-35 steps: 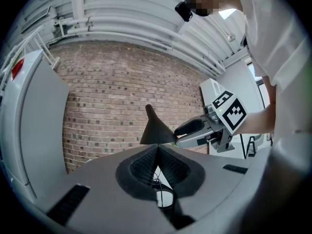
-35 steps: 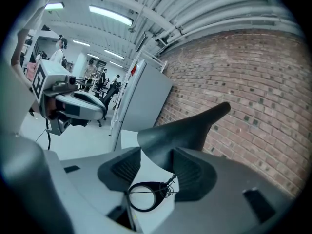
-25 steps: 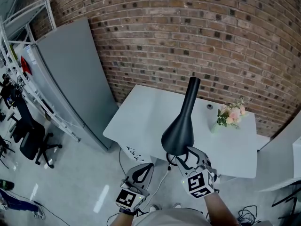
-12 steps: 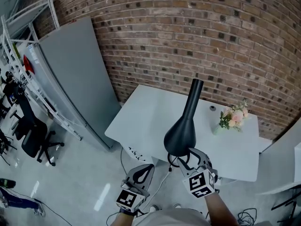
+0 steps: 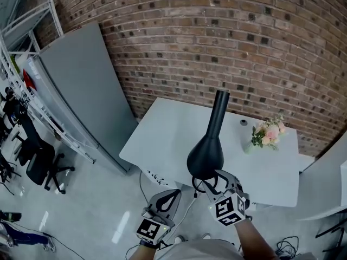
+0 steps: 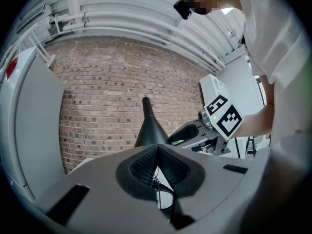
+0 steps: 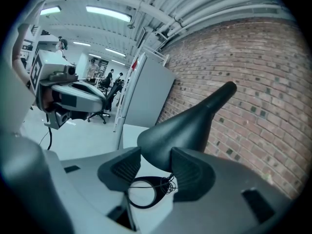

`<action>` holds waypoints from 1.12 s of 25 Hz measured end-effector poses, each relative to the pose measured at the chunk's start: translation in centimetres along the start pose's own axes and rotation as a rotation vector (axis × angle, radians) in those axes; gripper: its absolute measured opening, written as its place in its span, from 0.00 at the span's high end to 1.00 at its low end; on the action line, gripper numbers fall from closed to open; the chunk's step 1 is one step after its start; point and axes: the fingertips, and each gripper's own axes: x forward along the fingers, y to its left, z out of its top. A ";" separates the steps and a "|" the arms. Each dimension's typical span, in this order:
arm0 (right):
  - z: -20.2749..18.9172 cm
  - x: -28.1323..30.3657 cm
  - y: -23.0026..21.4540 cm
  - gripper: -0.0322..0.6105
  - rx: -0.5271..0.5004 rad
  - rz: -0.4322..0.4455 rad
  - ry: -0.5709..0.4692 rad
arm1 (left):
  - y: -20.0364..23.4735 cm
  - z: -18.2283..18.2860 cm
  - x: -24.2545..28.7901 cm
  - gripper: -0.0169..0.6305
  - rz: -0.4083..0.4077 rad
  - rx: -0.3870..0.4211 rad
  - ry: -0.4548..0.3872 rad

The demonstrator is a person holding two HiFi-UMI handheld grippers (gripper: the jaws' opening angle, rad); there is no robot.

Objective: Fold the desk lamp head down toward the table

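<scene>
The black cone-shaped desk lamp head (image 5: 209, 145) stands over the white table (image 5: 162, 140), its narrow neck pointing up and away toward the brick wall. My right gripper (image 5: 214, 179) is at the wide end of the lamp head (image 7: 190, 123), and both pads of the right gripper (image 7: 156, 165) press against it. My left gripper (image 5: 169, 195) hangs lower left, off the table's front edge, with its jaws together and nothing between them. In the left gripper view, the left gripper (image 6: 158, 155) looks toward the lamp head (image 6: 148, 128) and the right gripper (image 6: 195, 135).
A small vase of pink flowers (image 5: 265, 134) and a small dark object (image 5: 242, 122) sit at the table's far right. A coiled black cable (image 7: 146, 191) lies below the lamp head. A tall grey cabinet (image 5: 81, 91) and an office chair (image 5: 35, 161) stand to the left.
The head view sways slightly. The lamp head and both grippers keep nearly the same places, with the right gripper still at the wide end.
</scene>
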 end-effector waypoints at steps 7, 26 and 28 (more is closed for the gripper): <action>-0.5 0.5 -0.4 0.64 0.014 0.003 0.010 | 0.5 -0.3 -0.2 0.96 0.013 -0.014 0.025; -0.5 1.0 -0.8 0.65 0.091 0.006 -0.019 | 1.2 -0.4 0.1 0.96 -0.002 -0.018 0.008; 0.0 0.8 -0.8 0.68 0.105 0.007 -0.047 | 0.9 -0.1 0.3 0.96 -0.015 -0.015 0.007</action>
